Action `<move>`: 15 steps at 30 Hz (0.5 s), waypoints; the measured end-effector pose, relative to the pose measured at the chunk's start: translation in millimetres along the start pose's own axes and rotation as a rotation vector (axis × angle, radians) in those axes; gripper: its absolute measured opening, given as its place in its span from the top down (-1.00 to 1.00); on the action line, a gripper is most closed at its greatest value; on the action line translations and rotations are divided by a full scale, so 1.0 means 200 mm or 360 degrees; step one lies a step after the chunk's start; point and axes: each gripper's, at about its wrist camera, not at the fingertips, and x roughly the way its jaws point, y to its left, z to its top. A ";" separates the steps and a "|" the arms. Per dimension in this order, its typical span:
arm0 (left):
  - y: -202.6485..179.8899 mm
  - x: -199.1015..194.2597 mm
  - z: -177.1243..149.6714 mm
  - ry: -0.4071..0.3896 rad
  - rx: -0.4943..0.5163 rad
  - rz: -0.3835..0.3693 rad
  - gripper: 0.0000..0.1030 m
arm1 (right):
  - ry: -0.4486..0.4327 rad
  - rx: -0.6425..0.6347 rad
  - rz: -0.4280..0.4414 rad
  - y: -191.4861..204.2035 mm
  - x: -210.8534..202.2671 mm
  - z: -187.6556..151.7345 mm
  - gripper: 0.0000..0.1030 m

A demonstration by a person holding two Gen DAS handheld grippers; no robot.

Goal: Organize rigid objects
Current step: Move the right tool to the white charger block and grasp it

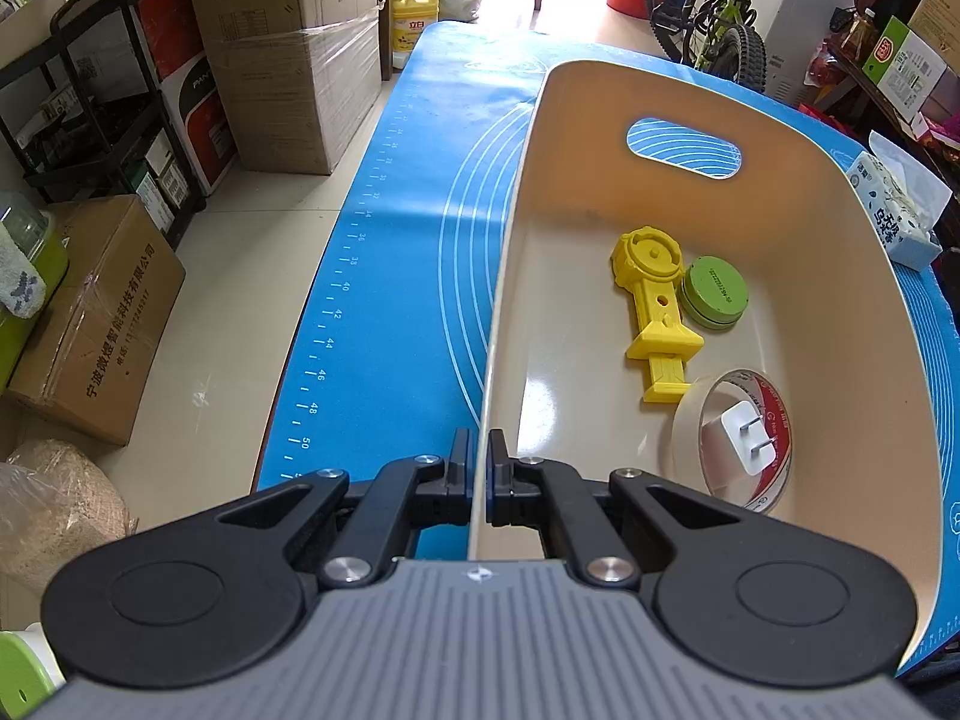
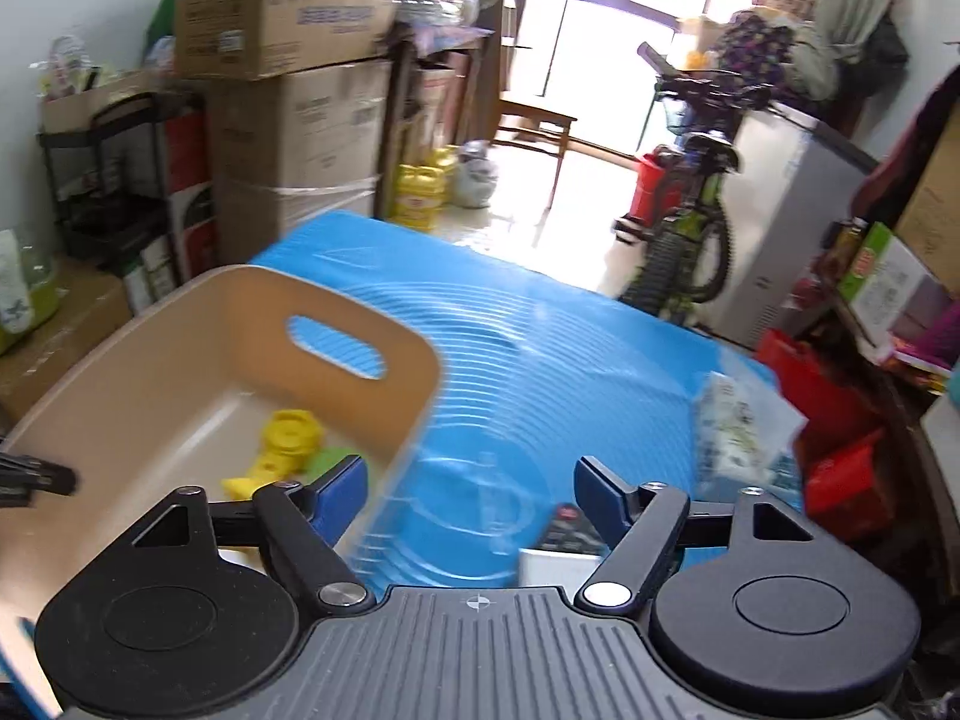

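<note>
Inside smooth beige bin [image 1: 780,138], ridged yellow toy [image 1: 654,306]

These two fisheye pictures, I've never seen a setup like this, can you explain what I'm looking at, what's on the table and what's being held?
There is no robot here: a person holds a two-finger gripper in each hand, and each carries a camera looking forward along its fingers.

The left wrist view shows the left gripper shut on the rim of a beige bin, which sits on a blue mat. Inside the bin lie a yellow plastic toy, a green round tin touching it, and a roll of clear tape ringing a white plug adapter.

The blurred right wrist view shows the right gripper open, holding nothing, beside the bin. A tissue pack lies on the mat ahead.
</note>
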 end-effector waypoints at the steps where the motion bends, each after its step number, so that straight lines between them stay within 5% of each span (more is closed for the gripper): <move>1: 0.00 0.00 0.00 0.0000 0.0000 0.0000 0.91 | 0.0022 -0.0001 -0.0004 -0.02 0.02 -0.01 -0.68; 15: 0.01 0.00 0.00 0.0001 0.0000 0.0000 0.90 | 0.0250 0.0004 -0.0085 -0.16 0.38 -0.27 -0.84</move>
